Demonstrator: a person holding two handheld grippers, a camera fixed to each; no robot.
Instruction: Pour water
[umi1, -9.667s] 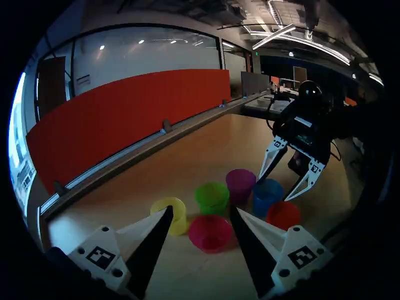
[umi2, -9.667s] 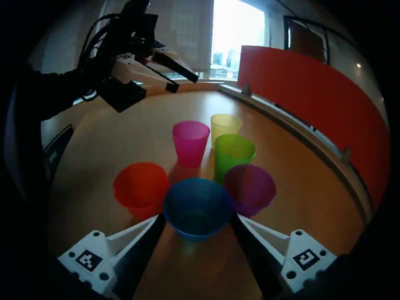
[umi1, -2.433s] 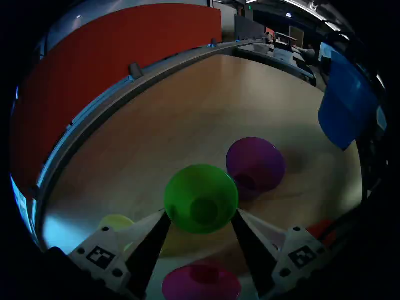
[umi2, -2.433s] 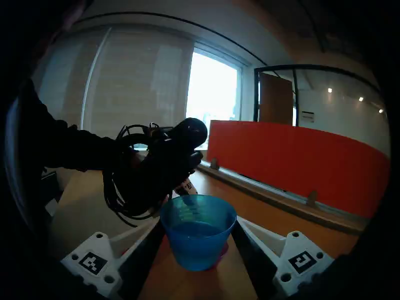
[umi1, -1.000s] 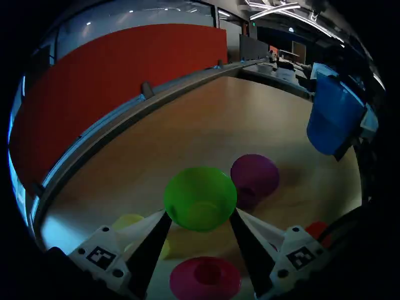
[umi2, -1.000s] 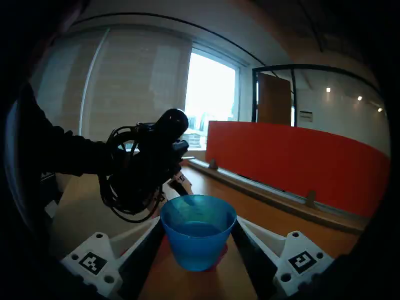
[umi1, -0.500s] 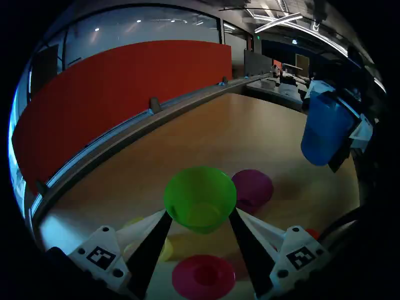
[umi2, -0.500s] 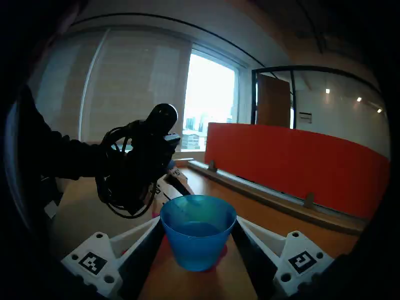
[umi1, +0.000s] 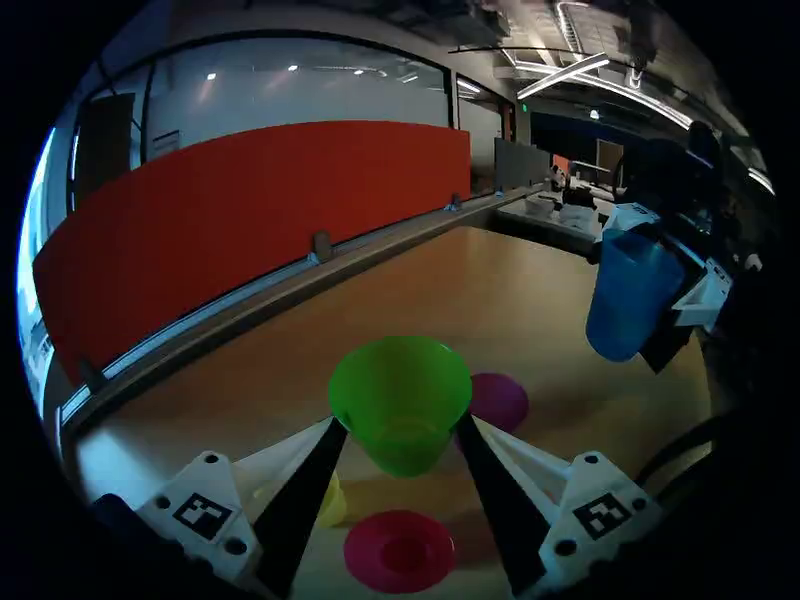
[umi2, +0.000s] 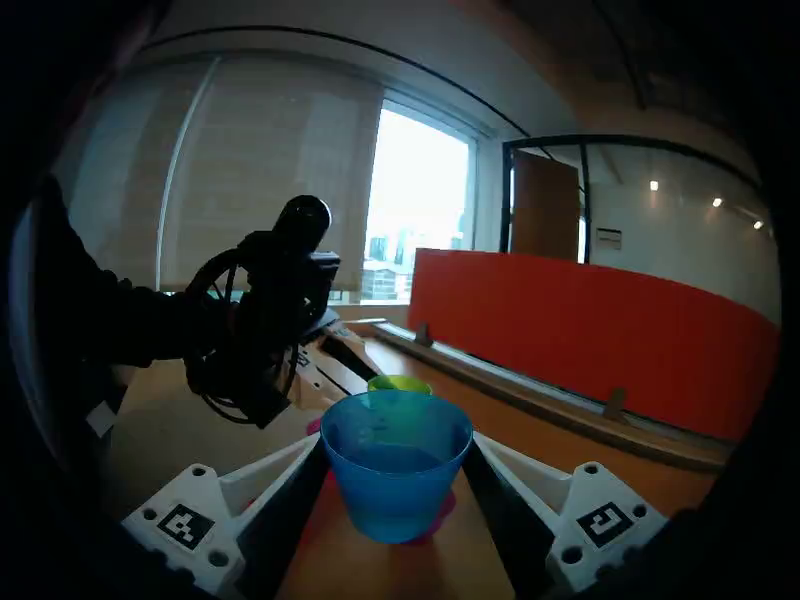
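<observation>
My left gripper (umi1: 400, 425) is shut on a green cup (umi1: 400, 395), held upright in the air above the wooden table (umi1: 450, 290). My right gripper (umi2: 395, 440) is shut on a blue cup (umi2: 395, 475) that holds some water and stands level. In the left gripper view the blue cup (umi1: 628, 295) hangs at the right, higher than the green one and apart from it. In the right gripper view the green cup's rim (umi2: 398, 383) peeks just behind the blue cup, with the left gripper (umi2: 345, 365) and the sleeve holding it to the left.
Below the green cup, a purple cup (umi1: 498, 400), a pink cup (umi1: 398, 550) and a yellow cup (umi1: 330, 500) stand on the table. A red partition (umi1: 250, 210) with a rail runs along the table's far edge. Desks stand at the back right.
My left gripper has lifted the green cup higher, so the cups on the table look smaller. The blue cup has drifted lower and nearer the green one, whose rim now shows behind it.
</observation>
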